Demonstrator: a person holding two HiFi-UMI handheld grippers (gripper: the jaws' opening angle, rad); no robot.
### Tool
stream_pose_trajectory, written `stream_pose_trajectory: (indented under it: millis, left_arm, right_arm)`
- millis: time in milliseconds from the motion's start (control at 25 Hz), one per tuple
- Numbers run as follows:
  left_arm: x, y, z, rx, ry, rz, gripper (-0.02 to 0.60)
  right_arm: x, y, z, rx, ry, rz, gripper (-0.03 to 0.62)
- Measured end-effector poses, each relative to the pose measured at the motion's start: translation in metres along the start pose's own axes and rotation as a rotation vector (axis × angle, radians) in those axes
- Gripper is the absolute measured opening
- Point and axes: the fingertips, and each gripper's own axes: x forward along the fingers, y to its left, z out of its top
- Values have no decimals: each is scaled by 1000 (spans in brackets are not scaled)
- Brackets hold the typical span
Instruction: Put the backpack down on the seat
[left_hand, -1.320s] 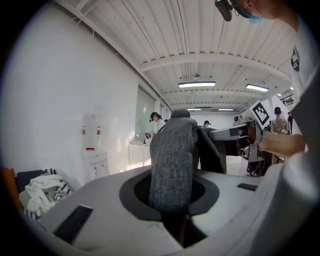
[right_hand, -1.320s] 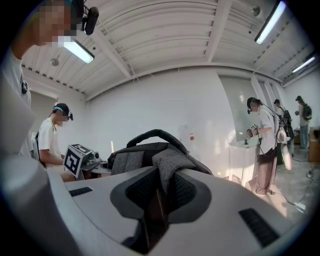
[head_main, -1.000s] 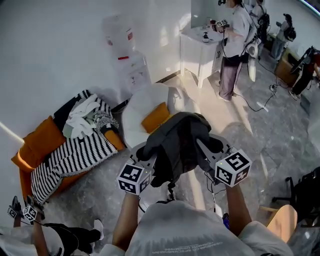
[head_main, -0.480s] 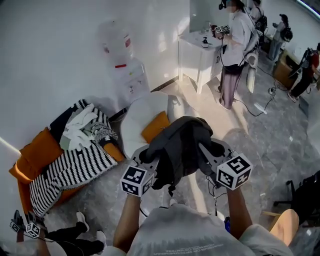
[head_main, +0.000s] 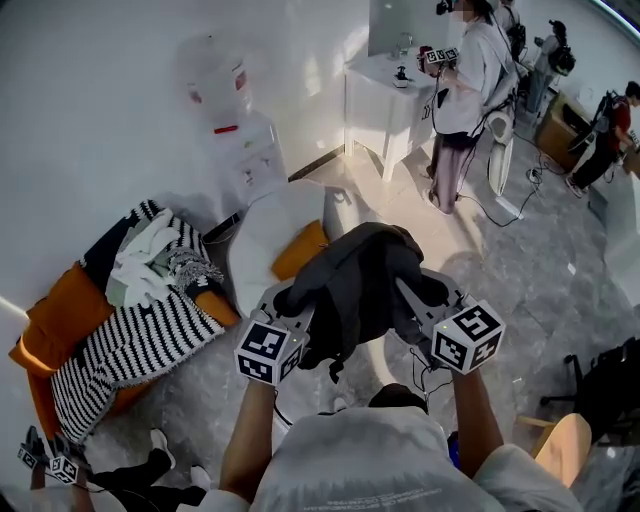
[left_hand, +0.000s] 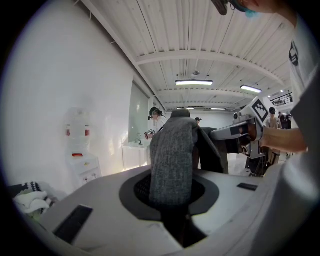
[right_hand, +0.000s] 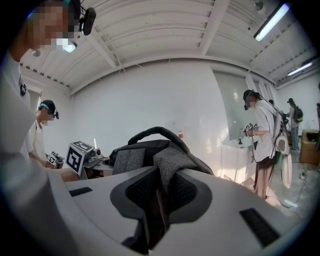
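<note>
Two grippers held the backpack (head_main: 360, 285) up in the middle of the head view, in front of the person and not set down on the white seat (head_main: 262, 235) just above and left of it in the frame. The left gripper (head_main: 292, 305) had the bag's left side and the right gripper (head_main: 412, 292) its right side. An orange cushion (head_main: 298, 250) lay on the seat. At the left edge stood an orange sofa (head_main: 60, 300) under a striped blanket (head_main: 140, 335) and loose clothes (head_main: 150, 245). A water dispenser (head_main: 228, 120) stood by the wall at upper left. A person (head_main: 462, 90) stood beside a white table (head_main: 385, 95) at top right.

In the left gripper view, the left gripper (left_hand: 172, 190) had its jaws nearly together, pinching a grey strap (left_hand: 172, 150) that rose through the centre. The dark backpack (left_hand: 212, 150) hung behind it, with the right gripper (left_hand: 245, 131) at the right.

In the right gripper view, the right gripper (right_hand: 160, 195) likewise pinched a fold of grey strap (right_hand: 169, 164) at centre. The backpack (right_hand: 132, 152) and its top handle (right_hand: 155, 131) sat just beyond, with the left gripper (right_hand: 81, 157) at lower left.
</note>
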Motion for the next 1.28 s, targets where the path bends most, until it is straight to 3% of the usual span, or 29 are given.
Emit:
stream_pose_trajectory:
  millis: [320,600,1280]
  left_arm:
    - [38,25,-11,-31,24,-9,78]
    - [82,85,-11,-81,45,19,77]
    - [187,154,-19,-111,120,84,77]
  right_arm:
    - [38,-35,-3,12,13,16,43]
    - [109,-74,9,14,50,71,43]
    - [203,-174,9,79,122,144,44]
